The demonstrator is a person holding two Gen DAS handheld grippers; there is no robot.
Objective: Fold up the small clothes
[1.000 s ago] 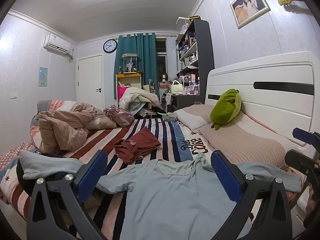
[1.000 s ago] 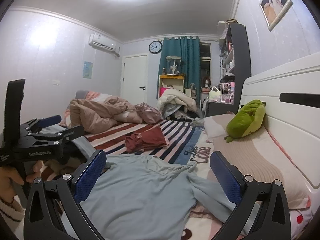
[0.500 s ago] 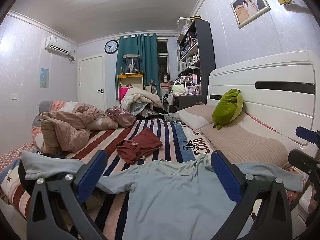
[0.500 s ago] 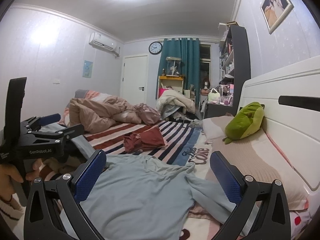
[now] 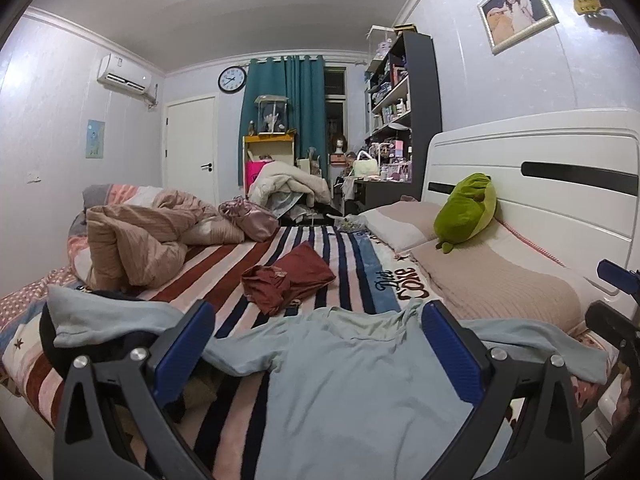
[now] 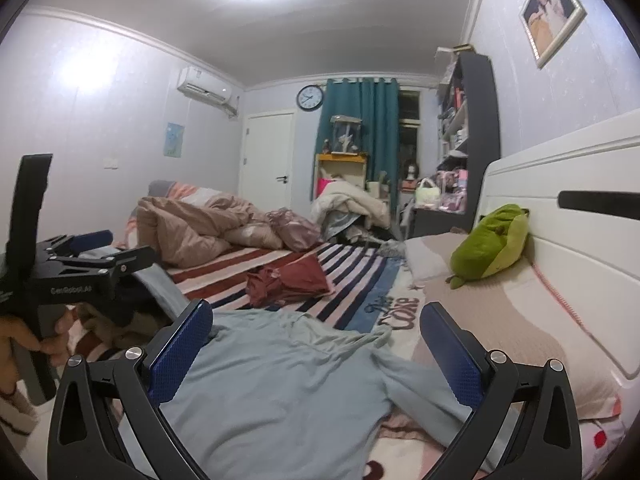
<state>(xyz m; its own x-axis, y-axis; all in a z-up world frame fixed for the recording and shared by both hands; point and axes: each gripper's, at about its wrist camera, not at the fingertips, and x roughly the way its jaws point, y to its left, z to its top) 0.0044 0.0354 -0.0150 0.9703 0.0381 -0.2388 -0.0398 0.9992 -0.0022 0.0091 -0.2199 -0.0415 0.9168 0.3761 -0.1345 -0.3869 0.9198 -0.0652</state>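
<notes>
The pale blue shirt (image 5: 344, 376) lies spread flat on the striped bed (image 5: 348, 252), unfolded. Left gripper (image 5: 316, 344) and right gripper (image 6: 316, 344) hover wide open, empty. Next, I judge, comes pinching the sleeve at three o'clock and drawing it inward.

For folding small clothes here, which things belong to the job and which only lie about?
Job:
- pale blue long-sleeved top, spread flat
- crumpled dark red garment
- left gripper, open
- right gripper, open

Lying about:
- green plush toy
- bunched beige quilt
- beige pillow
</notes>
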